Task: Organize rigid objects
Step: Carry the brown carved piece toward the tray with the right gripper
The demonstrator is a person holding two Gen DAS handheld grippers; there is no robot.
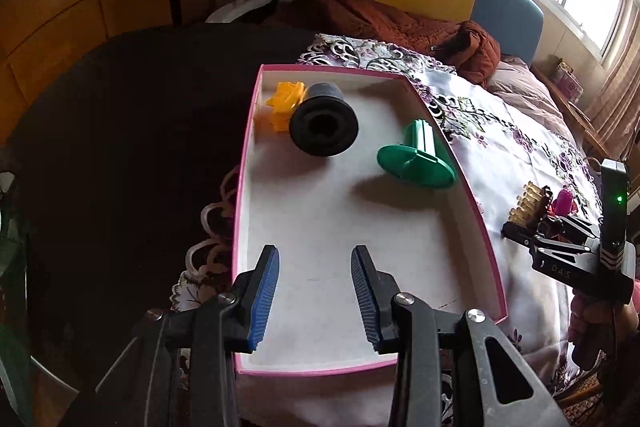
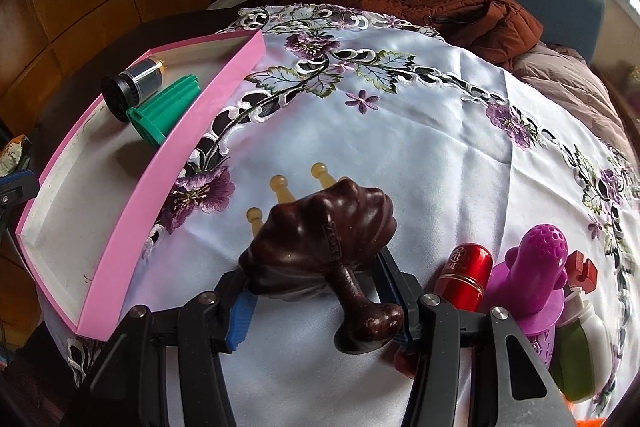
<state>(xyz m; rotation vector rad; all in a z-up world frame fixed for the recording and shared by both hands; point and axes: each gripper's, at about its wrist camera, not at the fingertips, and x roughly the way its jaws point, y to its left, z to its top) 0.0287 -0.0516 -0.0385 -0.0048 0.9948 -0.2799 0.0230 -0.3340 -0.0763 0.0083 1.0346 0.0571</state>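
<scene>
A pink box [image 1: 244, 187] with a white floor lies on the embroidered cloth. Inside it are a black cylinder [image 1: 324, 125], a green spool [image 1: 416, 155] and a yellow plastic piece [image 1: 282, 103]. My left gripper [image 1: 316, 255] hangs open over the near end of the box, with nothing between its blue pads. My right gripper [image 2: 316, 287] is shut on a dark brown wooden massager [image 2: 320, 231] with yellow pegs, just above the cloth to the right of the pink box [image 2: 180, 155]. The left wrist view shows that right gripper [image 1: 520, 223] at the right edge.
Beside the right gripper stand a red cylinder [image 2: 464, 271], a magenta silicone piece [image 2: 536, 275], a small red clip [image 2: 582, 267] and a green and white bottle [image 2: 580, 347]. A rust-brown jacket [image 2: 460, 7] lies beyond the table [image 1: 120, 147], which drops away dark at the left.
</scene>
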